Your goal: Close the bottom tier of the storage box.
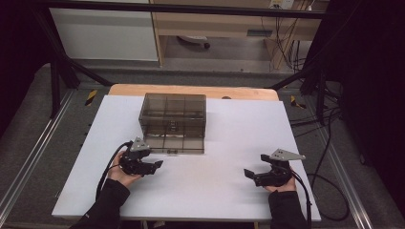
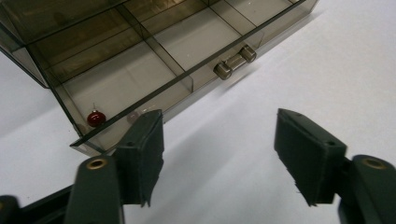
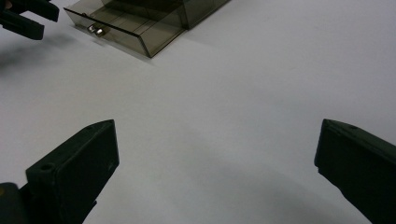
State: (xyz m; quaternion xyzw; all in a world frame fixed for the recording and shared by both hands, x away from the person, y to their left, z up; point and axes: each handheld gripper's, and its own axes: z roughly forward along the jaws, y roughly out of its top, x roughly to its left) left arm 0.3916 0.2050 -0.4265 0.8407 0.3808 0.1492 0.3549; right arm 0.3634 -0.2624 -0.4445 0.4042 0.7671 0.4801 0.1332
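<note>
A smoky see-through drawer box point(image 1: 174, 112) stands at the back middle of the white board point(image 1: 215, 191). Its bottom drawer point(image 1: 174, 143) is pulled out toward me. In the left gripper view the drawer point(image 2: 140, 70) has divided compartments and a small bar handle point(image 2: 235, 60). A small red ball point(image 2: 95, 118) lies in the drawer's near corner compartment. My left gripper point(image 1: 157, 166) point(image 2: 219, 158) hovers just in front of that corner, open, nothing between its pads. My right gripper point(image 1: 248, 174) point(image 3: 215, 168) rests open at the board's front right, far from the drawer point(image 3: 135, 28).
The board lies on a wooden table point(image 1: 191, 90) inside a black frame. Cables point(image 1: 329, 181) trail off to the right on the grey floor. The right gripper view catches the left gripper point(image 3: 25, 18) beside the drawer handle point(image 3: 96, 30), with bare white board between.
</note>
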